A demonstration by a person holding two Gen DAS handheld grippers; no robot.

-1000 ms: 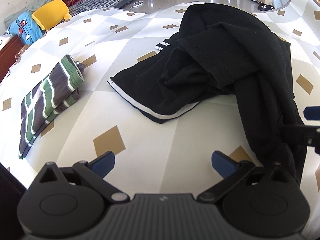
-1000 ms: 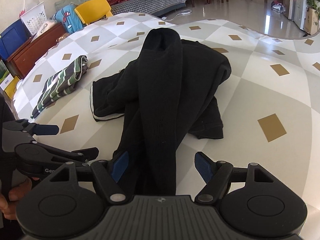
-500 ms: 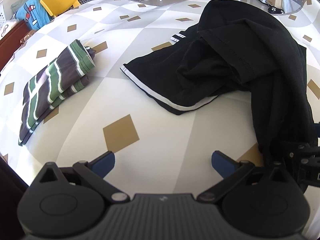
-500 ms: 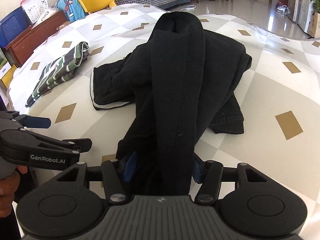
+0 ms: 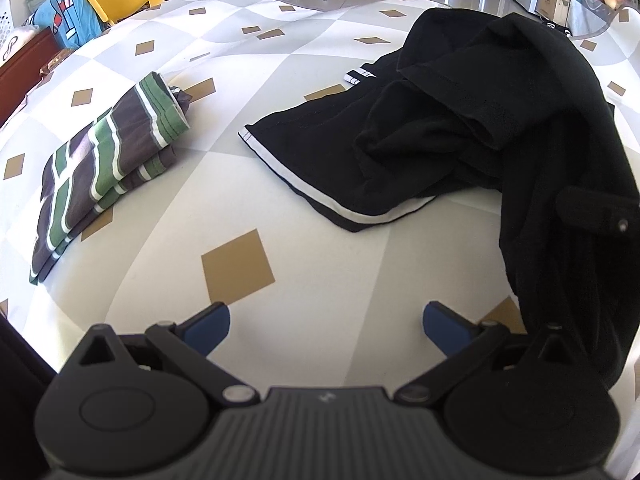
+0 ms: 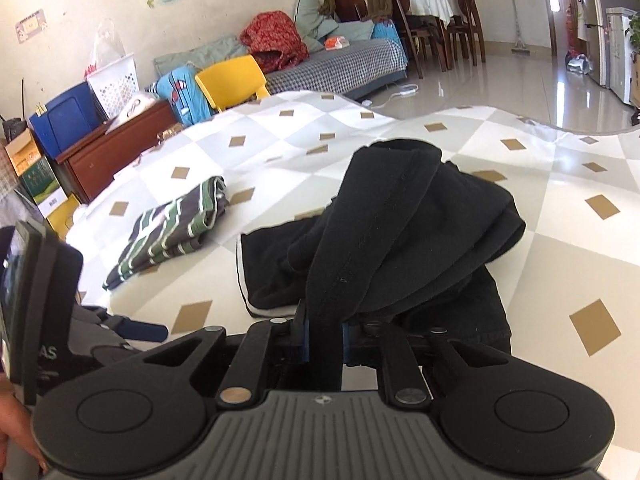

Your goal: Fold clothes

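Left gripper [image 5: 326, 326]: jaws are standing wide apart, blue fingertips [image 5: 208, 326] splayed to either side with nothing between them. The unit is hovering low and level, pointing forward. In the right wrist view its body [image 6: 48, 320] is showing at the left edge, just beside the right gripper, with part of the holding hand [image 6: 6, 440] visible beneath it.

Right gripper [image 6: 325, 338]: jaws are drawn in close together, clamping a fold of black garment [image 6: 400, 216] between the blue pads [image 6: 305, 338]. The linkage arms are angling inward. In the left wrist view one of its black fingers [image 5: 592, 210] is appearing at the right edge, pressing against the cloth.
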